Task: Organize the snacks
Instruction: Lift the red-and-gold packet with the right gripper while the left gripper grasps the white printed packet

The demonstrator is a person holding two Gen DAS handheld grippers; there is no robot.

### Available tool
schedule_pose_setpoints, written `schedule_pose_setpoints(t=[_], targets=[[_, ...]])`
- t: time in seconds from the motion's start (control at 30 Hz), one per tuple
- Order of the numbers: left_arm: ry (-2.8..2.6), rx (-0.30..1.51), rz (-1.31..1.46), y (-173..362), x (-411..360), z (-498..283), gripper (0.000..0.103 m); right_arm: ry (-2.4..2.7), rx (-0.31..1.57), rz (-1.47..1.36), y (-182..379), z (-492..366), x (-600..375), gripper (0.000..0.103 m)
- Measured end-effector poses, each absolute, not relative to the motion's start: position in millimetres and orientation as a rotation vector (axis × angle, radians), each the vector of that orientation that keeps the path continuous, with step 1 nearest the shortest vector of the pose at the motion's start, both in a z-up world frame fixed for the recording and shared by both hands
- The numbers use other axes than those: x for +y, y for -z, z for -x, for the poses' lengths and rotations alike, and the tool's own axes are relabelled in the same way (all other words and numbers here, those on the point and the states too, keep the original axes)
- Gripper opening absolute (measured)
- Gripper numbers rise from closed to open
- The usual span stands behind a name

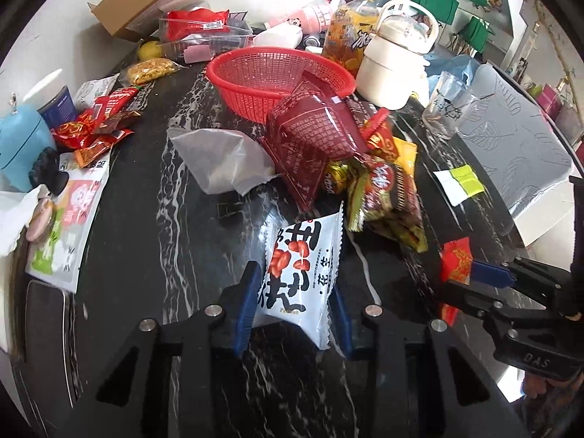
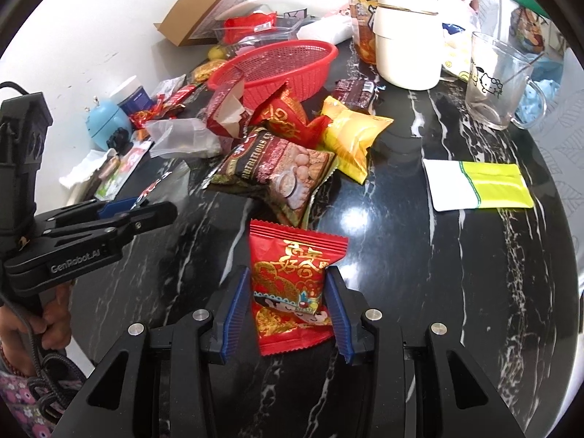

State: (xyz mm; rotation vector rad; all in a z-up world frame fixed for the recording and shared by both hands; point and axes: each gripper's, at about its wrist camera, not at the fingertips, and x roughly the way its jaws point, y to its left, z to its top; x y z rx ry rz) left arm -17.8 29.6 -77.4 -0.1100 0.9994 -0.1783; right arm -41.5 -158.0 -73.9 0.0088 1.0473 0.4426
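My left gripper (image 1: 294, 292) is shut on a white peanut packet (image 1: 303, 277) with red and black print, held just above the black marble table (image 1: 146, 219). My right gripper (image 2: 288, 295) is shut on a red and gold snack packet (image 2: 292, 284); the same packet (image 1: 454, 266) shows at the right of the left wrist view. A red mesh basket (image 1: 270, 73) stands at the back, also seen as the basket (image 2: 288, 62) in the right wrist view. A pile of snack packets (image 1: 365, 168) lies in front of it, dark red pouch (image 1: 310, 138) on top.
A cream electric pot (image 1: 394, 62), a drink bottle (image 1: 350, 29) and a glass mug (image 2: 500, 84) stand at the back right. A green and white sachet (image 2: 478, 186) lies to the right. More packets (image 1: 95, 131), a blue gadget (image 1: 22, 146) and a cardboard box (image 2: 208, 3) crowd the left.
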Motion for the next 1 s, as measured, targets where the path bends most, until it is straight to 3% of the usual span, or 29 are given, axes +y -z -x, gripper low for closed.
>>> schedule_pose_setpoints(t=[0.63,1.0], targets=[[0.222,0.878,0.097,38.1,19.5,47.5,0.036,-0.448,0.946,0.019,43.6,56.1,-160.6,0.041],[0.260,0.814,0.101,17.0,13.2,27.0,0.036,-0.457,0.876,0.021,16.5,31.5,-163.9,0.033]])
